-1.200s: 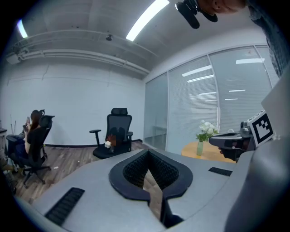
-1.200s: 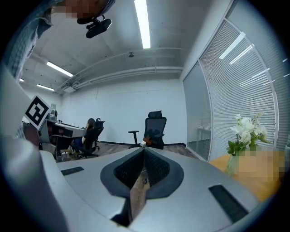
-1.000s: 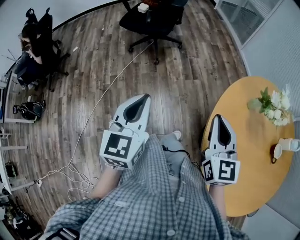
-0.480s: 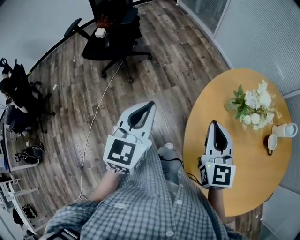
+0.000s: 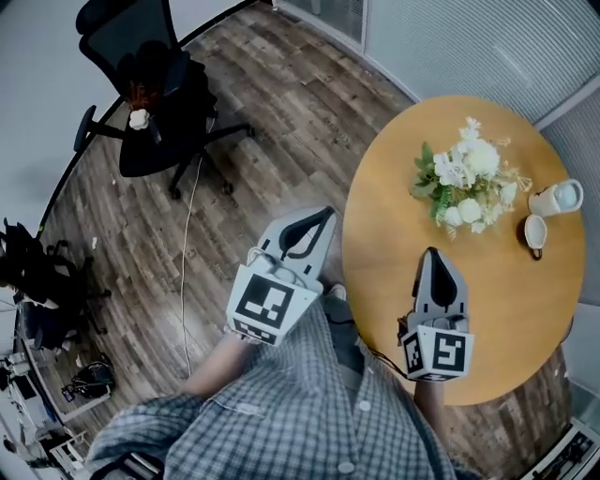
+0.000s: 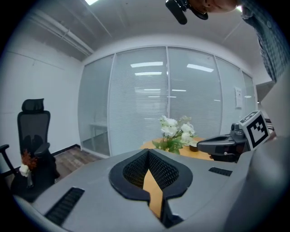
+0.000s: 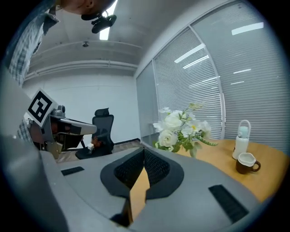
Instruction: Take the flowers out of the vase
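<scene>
Bunch of white flowers with green leaves stands on the round orange wooden worktop near a brown mug; right gripper hovers over the worktop, well apart from the flowers, fingers pressed together, empty; left gripper likewise, beside the worktop's edge.

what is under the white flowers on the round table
Only the round orange wooden table shows around the white flower bouquet with green leaves. Any vase beneath is hidden by blooms and leaves.

- Bright, even light from a ceiling lamp; light strips reflect in the glass wall.
- Shadows faint.
- Heavy fisheye bending, dark corners, slight softness throughout.
</scene>
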### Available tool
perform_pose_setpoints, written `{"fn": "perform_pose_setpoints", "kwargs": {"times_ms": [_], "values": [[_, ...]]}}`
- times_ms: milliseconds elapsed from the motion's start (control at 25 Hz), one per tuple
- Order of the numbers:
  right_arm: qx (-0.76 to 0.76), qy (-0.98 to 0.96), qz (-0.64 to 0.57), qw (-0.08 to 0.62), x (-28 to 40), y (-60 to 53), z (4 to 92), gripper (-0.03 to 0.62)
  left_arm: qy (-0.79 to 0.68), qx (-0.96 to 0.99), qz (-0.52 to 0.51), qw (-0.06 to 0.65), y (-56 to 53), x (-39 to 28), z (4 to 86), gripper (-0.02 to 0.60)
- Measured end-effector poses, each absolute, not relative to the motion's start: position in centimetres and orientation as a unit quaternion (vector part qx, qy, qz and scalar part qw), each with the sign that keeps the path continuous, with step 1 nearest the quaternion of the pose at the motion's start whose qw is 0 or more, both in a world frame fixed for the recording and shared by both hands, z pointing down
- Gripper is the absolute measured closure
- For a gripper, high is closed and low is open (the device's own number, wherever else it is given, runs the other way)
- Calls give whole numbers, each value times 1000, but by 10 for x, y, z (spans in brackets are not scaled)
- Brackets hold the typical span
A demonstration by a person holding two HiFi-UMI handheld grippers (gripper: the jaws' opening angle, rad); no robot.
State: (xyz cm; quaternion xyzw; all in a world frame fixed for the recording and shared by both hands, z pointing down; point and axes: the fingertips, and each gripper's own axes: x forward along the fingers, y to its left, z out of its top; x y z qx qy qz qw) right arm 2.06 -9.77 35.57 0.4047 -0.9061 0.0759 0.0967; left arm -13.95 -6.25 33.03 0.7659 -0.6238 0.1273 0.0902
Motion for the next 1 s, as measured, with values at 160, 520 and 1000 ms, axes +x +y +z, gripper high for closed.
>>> {"fn": "perform_pose_setpoints", "kwargs": {"times_ms": [160, 520, 1000], "values": [[446, -886, 85, 95, 37, -111, 363, 585, -565, 810, 134, 84, -97, -114, 340, 574], [520, -839, 105, 119, 51, -134, 382, 585, -425, 889, 160, 63, -165, -85, 370, 574], [592, -772, 146, 179, 31, -123, 415, 585, -314, 921, 225, 61, -223, -80, 449, 554]]}}
